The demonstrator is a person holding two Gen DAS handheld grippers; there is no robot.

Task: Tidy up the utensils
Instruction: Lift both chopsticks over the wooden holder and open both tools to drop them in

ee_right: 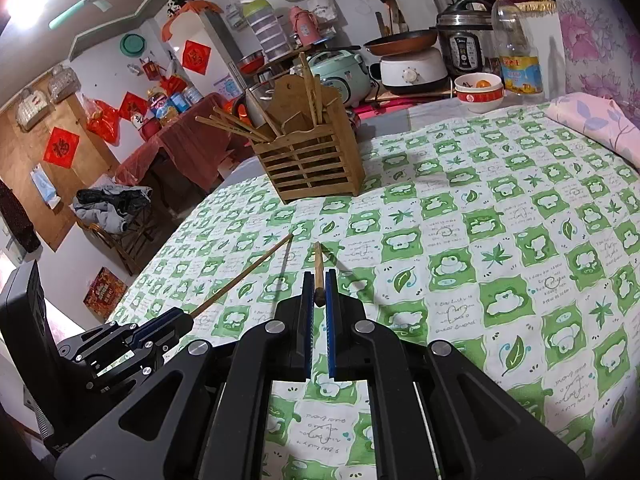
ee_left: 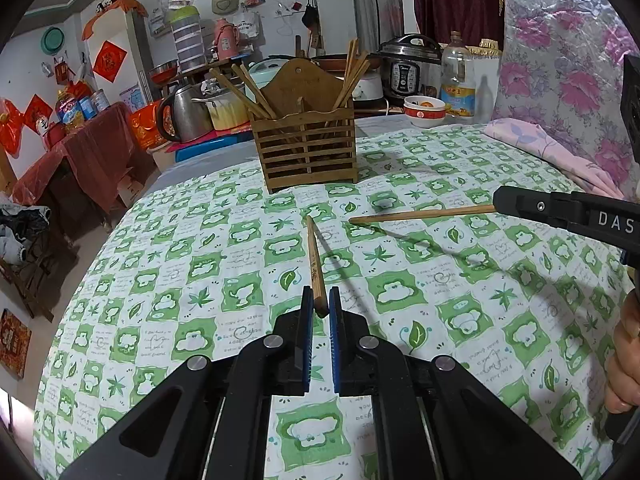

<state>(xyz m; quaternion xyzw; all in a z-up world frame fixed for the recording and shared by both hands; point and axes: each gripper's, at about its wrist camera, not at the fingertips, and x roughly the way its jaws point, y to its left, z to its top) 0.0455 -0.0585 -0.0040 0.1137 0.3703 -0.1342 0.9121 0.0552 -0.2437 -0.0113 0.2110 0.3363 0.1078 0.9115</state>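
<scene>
Both claws are loaded here: the left gripper (ee_left: 319, 304) has its blue-padded jaws nipped in on the thick butt end of a slim tan bamboo chopstick (ee_left: 315, 258), and the right gripper (ee_right: 319, 286) is clamped just as tightly on the butt of a second bamboo chopstick (ee_right: 318, 264), so neither claw has any slack between pad and wood. Now the relation that matters: the slatted brown bamboo utensil holder (ee_left: 308, 148), already bristling with chopsticks in both its compartments, stands straight ahead of and beyond the left claw, out past the held stick's tip, on the green-and-white checked tablecloth (ee_left: 200, 280). The left stick's long axis runs forward from the jaws and leans a touch to the left, tip aimed roughly at the foot of the holder, not at its open top. From the right wrist view the holder (ee_right: 312, 160) sits ahead and slightly left of the right claw, and that stick too points forward at the holder's base. The right-hand stick, seen from the left wrist (ee_left: 420, 214), lies crosswise, its tip reaching in toward the left stick's tip but apart from it. My read: both sticks are airborne above the cloth, shadows beneath them, and both claws are similarly placed for the drop. Either one needs its tip lifted above the holder's rim and tilted downward before release, and the two sticks have to stay clear of each other on the way in.
</scene>
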